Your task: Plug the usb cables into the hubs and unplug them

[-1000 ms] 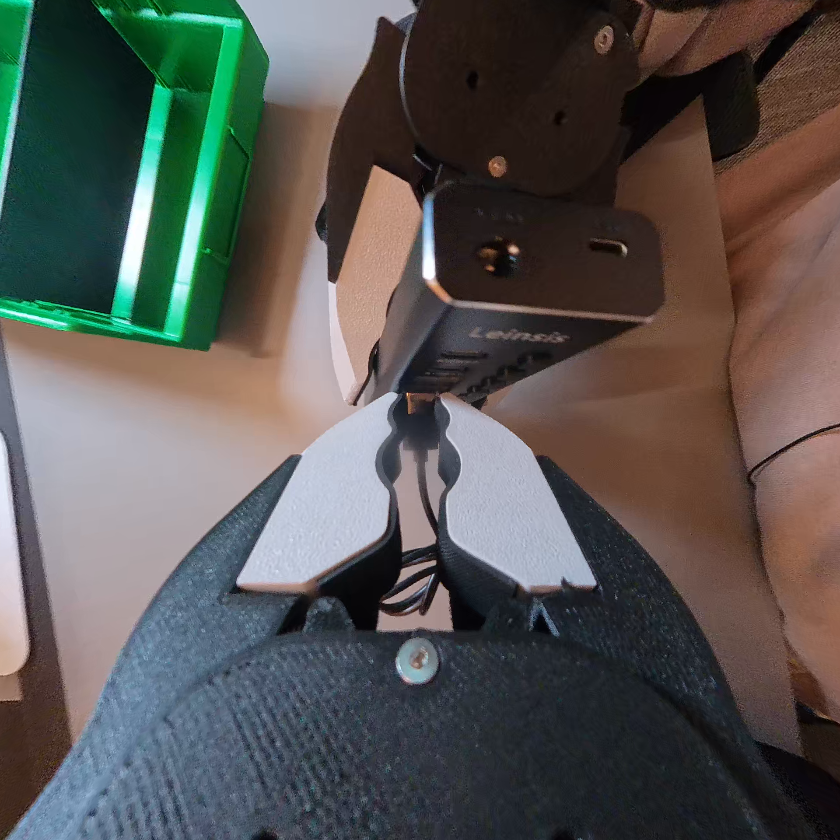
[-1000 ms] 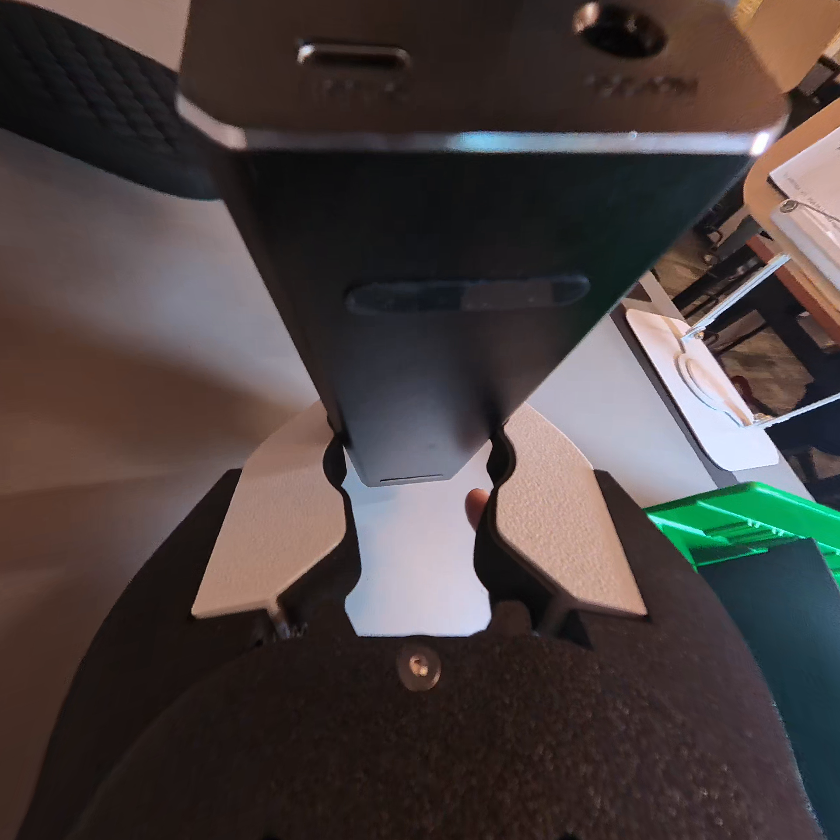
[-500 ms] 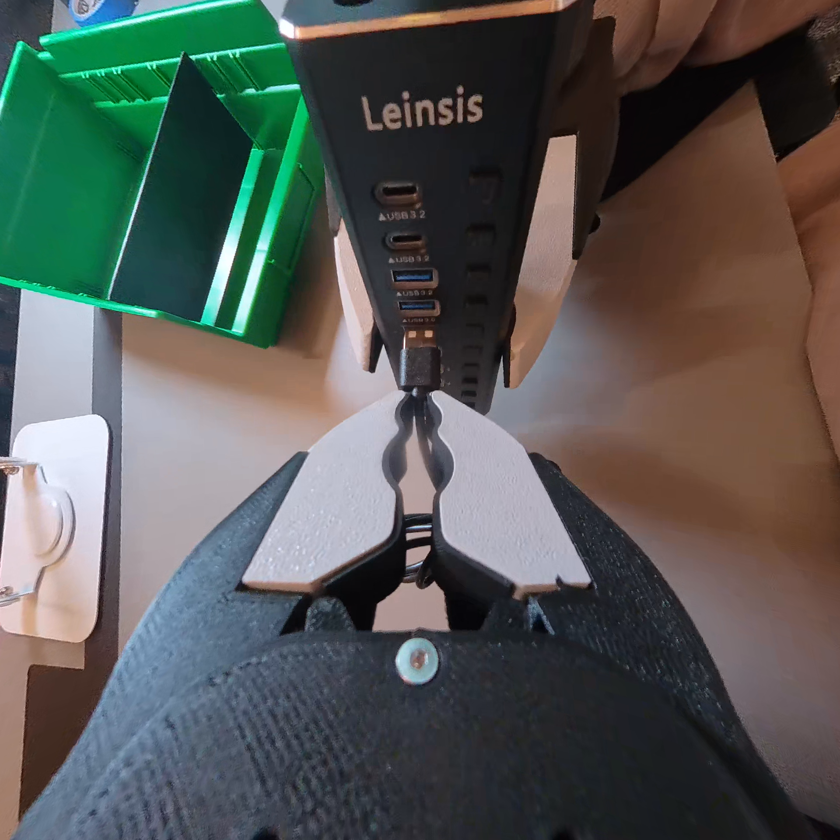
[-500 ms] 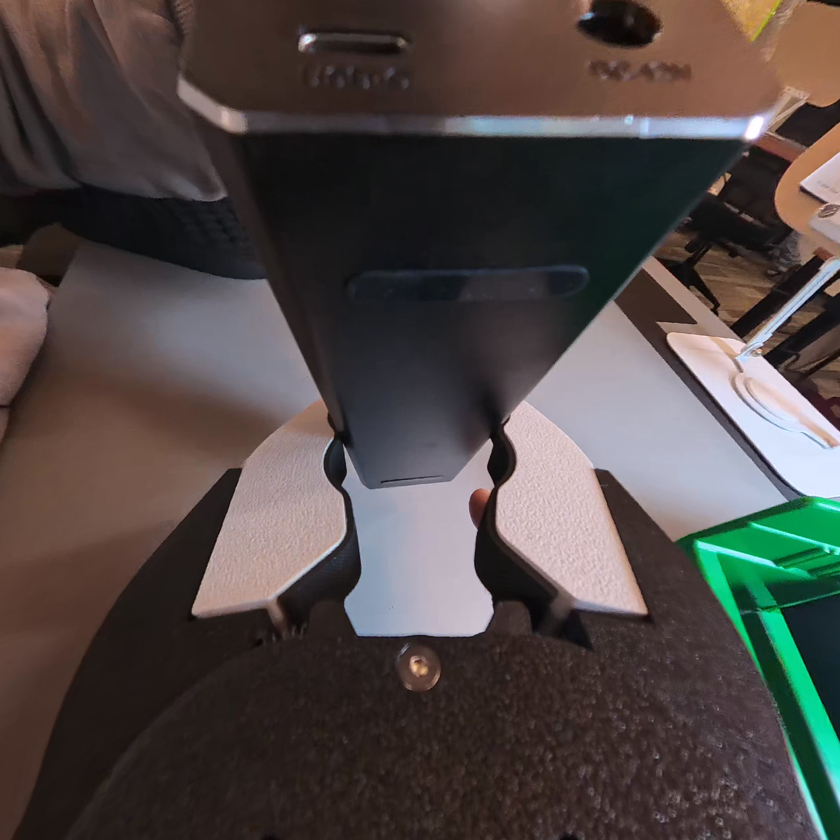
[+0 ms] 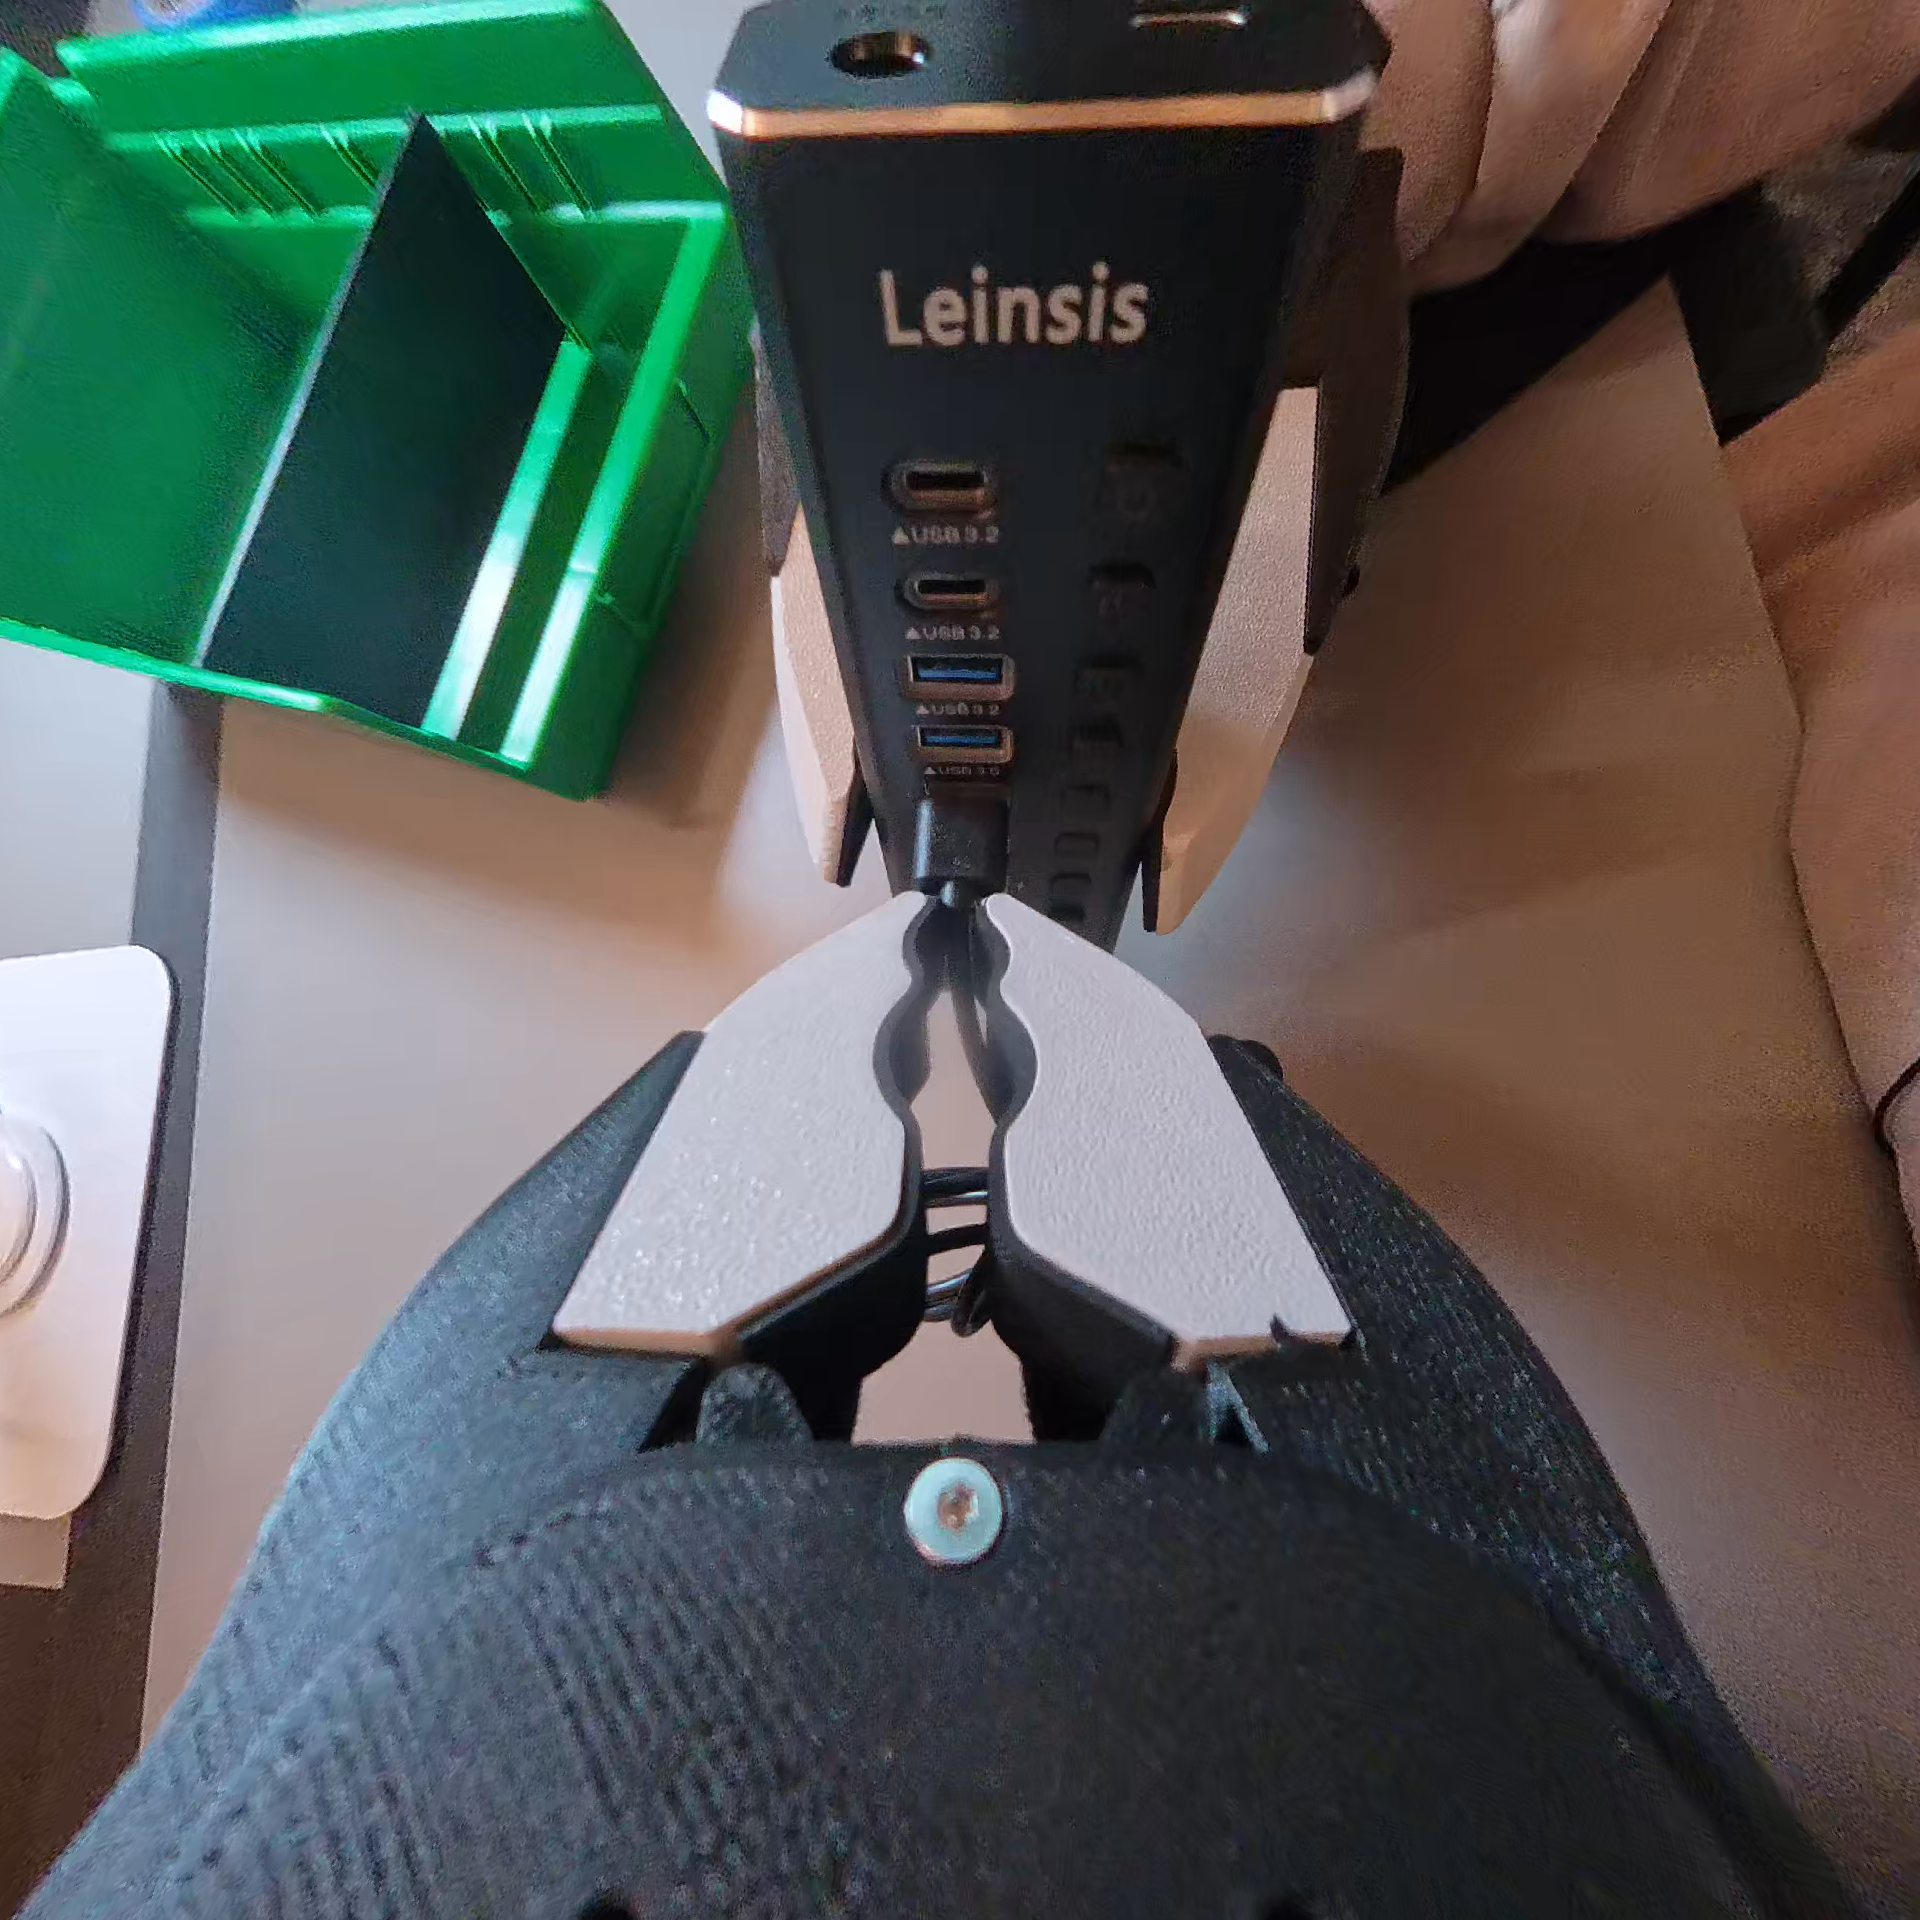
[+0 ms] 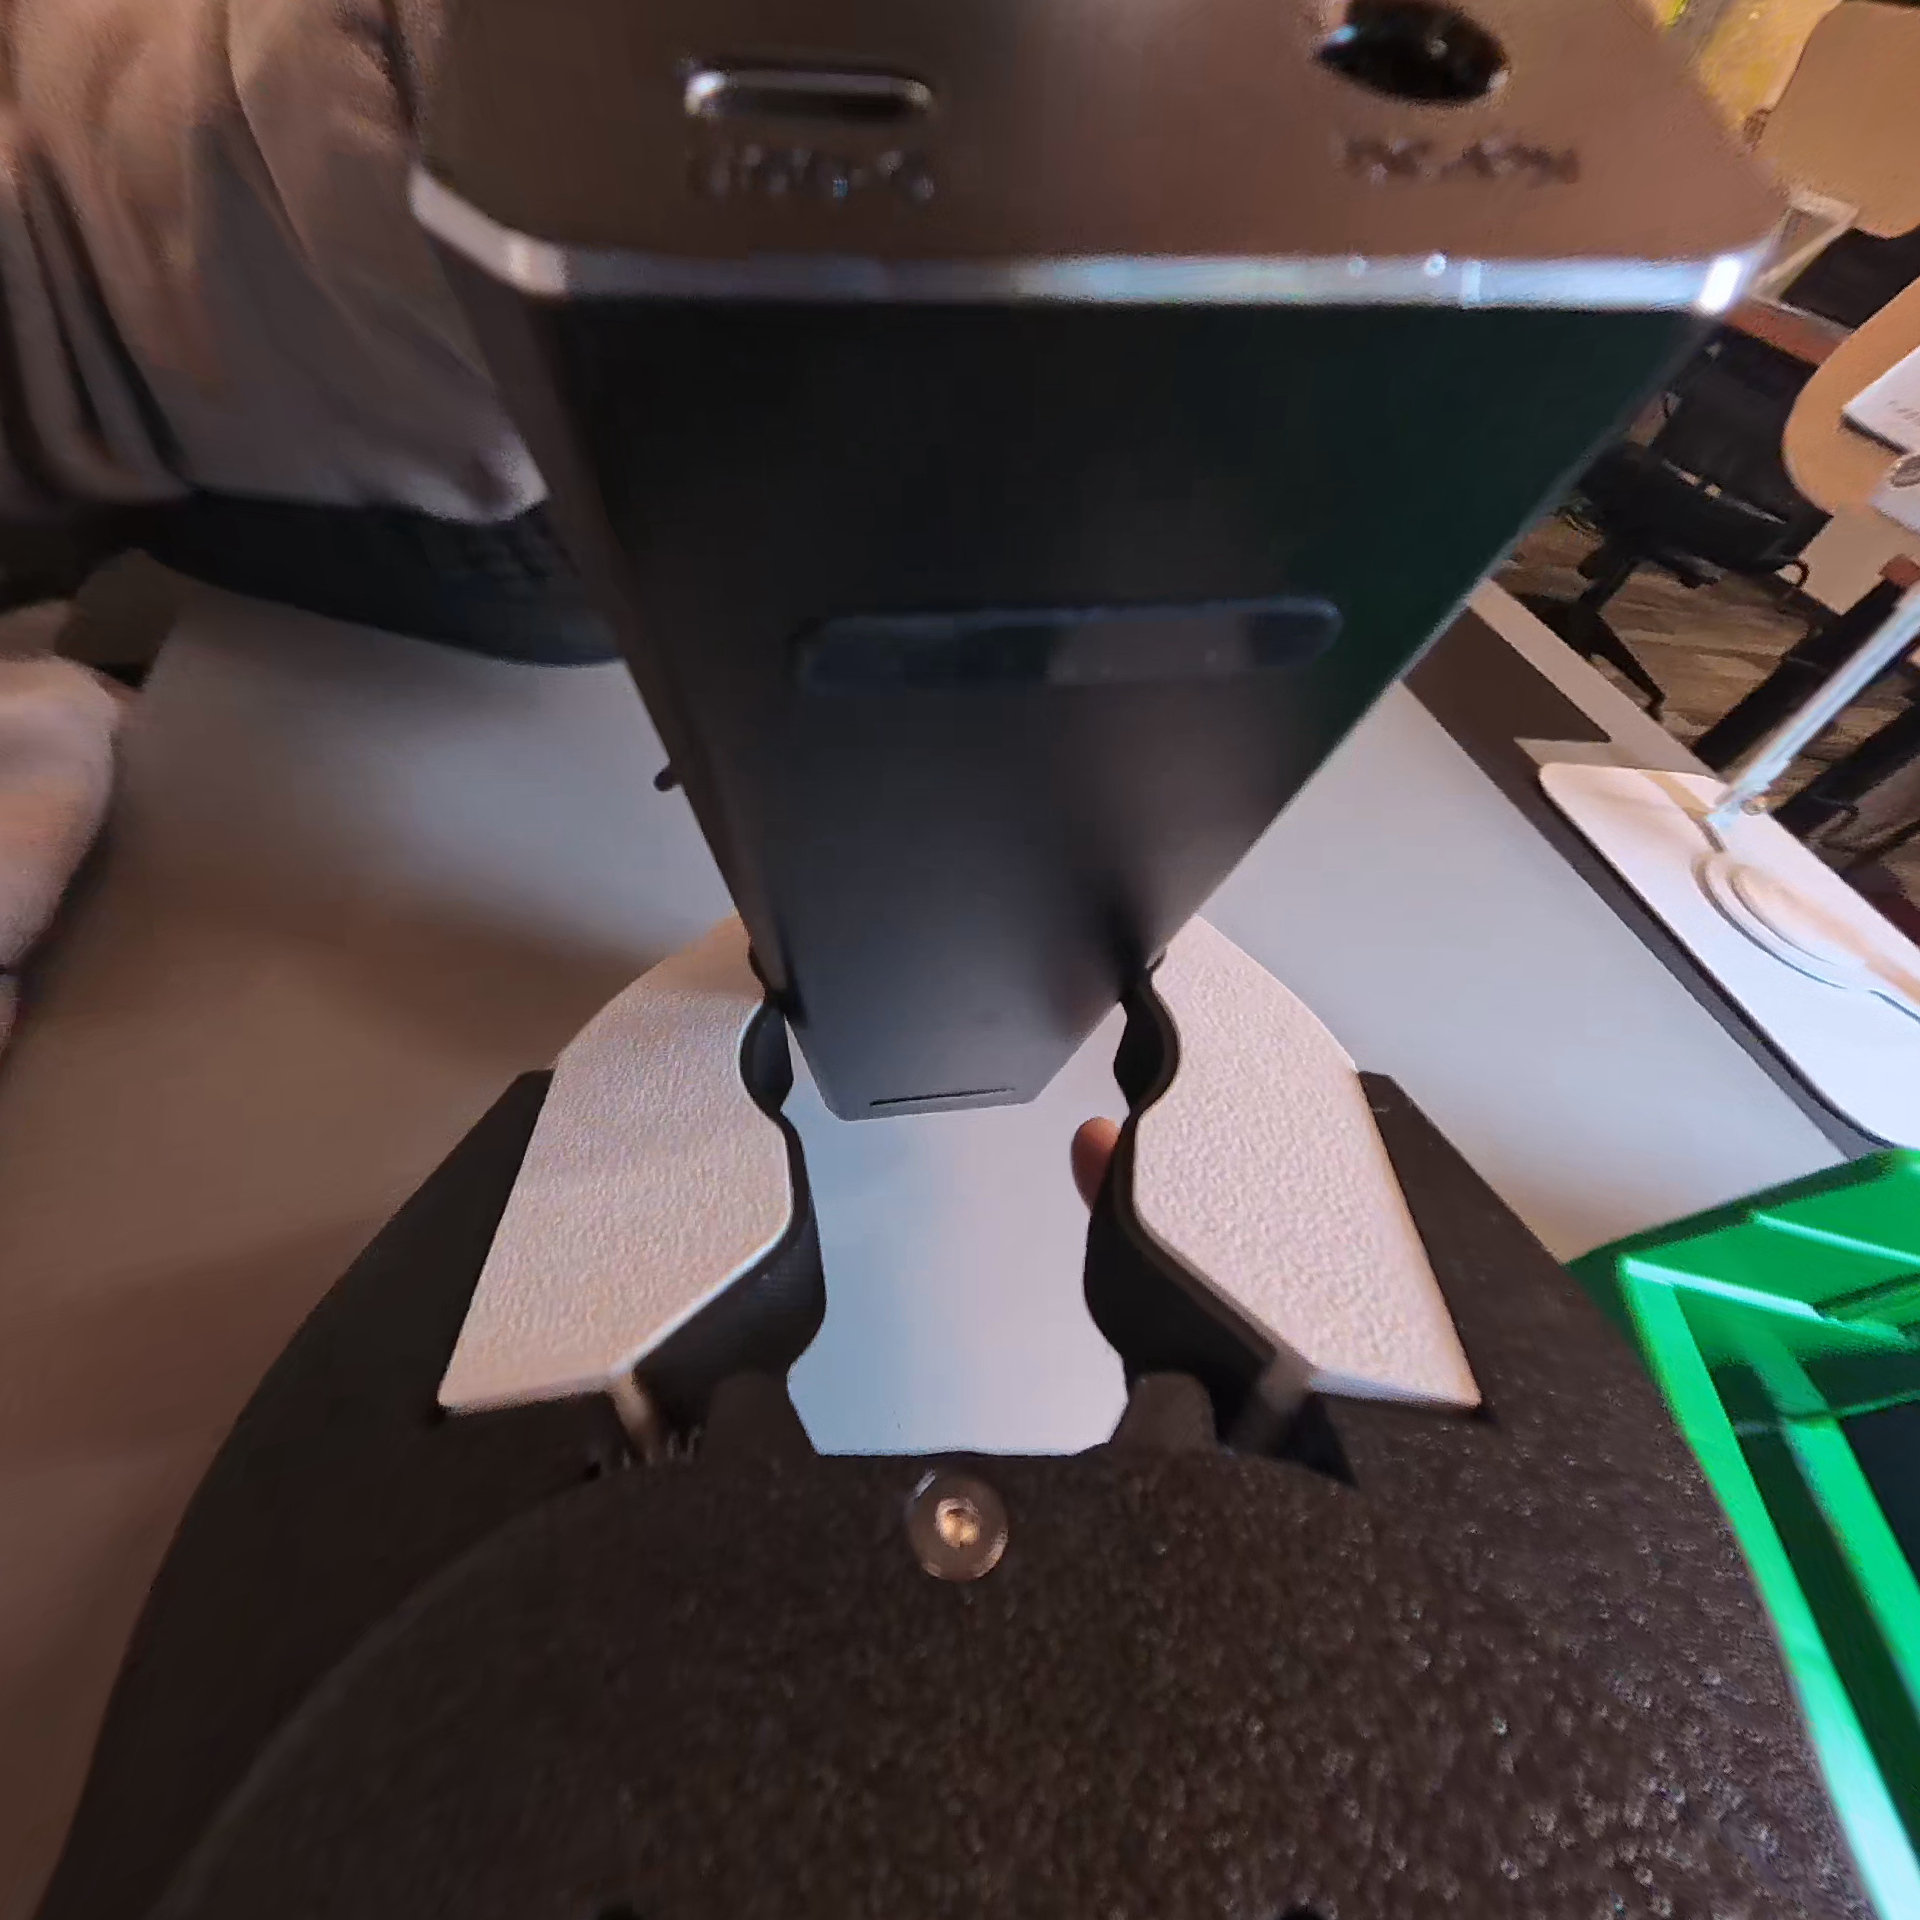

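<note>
A black USB hub (image 5: 1039, 416) with a row of ports stands in front of my left gripper (image 5: 951, 909). A black USB plug (image 5: 964, 840) sits in the hub's lowest port. My left gripper is shut on the thin black cable (image 5: 977, 1039) just behind the plug. The cable coils below the fingers. My right gripper (image 6: 951, 1013) is shut on the lower end of the same hub (image 6: 1039, 623), seen from its back side. The right gripper's fingers (image 5: 1236, 748) show on either side of the hub in the left wrist view.
A green divided bin (image 5: 343, 416) stands at the left on the beige table (image 5: 520, 987); it also shows in the right wrist view (image 6: 1766, 1403). A white stand base (image 6: 1714, 862) lies at the table's edge. A person's arm (image 5: 1849, 727) is on the right. The tips of both grippers are at nearly the same place.
The hub swung so its port face turns toward my left gripper. The plug went from bare metal showing at the port to fully seated. Both grips held.
</note>
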Available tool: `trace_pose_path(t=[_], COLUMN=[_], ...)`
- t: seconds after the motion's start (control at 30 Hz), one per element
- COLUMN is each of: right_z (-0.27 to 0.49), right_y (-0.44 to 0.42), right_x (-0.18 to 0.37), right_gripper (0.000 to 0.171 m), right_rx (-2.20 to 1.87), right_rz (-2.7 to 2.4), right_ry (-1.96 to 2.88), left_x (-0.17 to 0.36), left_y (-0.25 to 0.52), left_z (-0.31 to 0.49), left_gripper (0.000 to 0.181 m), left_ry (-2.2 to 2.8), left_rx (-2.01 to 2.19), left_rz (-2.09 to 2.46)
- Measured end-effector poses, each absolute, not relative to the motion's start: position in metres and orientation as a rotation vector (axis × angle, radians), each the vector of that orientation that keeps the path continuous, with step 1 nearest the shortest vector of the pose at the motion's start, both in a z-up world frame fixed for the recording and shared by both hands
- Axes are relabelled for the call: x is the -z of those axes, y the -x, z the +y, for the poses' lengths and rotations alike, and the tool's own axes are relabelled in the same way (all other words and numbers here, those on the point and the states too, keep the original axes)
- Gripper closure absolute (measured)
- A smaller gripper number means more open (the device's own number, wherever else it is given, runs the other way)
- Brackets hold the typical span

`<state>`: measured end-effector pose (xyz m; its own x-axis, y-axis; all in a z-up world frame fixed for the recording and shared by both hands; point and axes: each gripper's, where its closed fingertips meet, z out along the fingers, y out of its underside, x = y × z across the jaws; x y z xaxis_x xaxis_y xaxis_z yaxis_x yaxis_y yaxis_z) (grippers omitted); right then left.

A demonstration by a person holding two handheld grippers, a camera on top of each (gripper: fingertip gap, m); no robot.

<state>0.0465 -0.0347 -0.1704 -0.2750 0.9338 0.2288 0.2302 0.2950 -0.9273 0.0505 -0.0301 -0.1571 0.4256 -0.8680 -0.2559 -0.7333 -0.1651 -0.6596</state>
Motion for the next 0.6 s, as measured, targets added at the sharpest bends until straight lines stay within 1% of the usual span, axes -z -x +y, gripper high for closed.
trace_pose_path(t=[0.03, 0.23, 0.47, 0.53, 0.6], right_z=[-0.035, -0.035, -0.036, -0.035, -0.036], right_y=[-0.046, -0.047, -0.047, -0.045, -0.042], right_x=[0.167, 0.166, 0.178, 0.173, 0.155], right_gripper=[0.110, 0.110, 0.110, 0.110, 0.110], right_rx=[-1.065, -1.110, -1.082, -1.079, -1.136], right_rz=[-1.696, -1.677, -1.717, -1.696, -1.630], right_ry=[1.062, 1.064, 1.089, 1.091, 1.067], left_x=[0.154, 0.143, 0.156, 0.152, 0.133], left_y=[-0.051, -0.051, -0.049, -0.048, -0.045], left_z=[-0.030, -0.031, -0.033, -0.032, -0.032], left_gripper=[0.176, 0.175, 0.176, 0.176, 0.174], left_ry=[1.930, 1.874, 1.937, 1.903, 1.843], left_rx=[0.239, 0.250, 0.255, 0.254, 0.288], left_rz=[1.346, 1.327, 1.334, 1.330, 1.288])
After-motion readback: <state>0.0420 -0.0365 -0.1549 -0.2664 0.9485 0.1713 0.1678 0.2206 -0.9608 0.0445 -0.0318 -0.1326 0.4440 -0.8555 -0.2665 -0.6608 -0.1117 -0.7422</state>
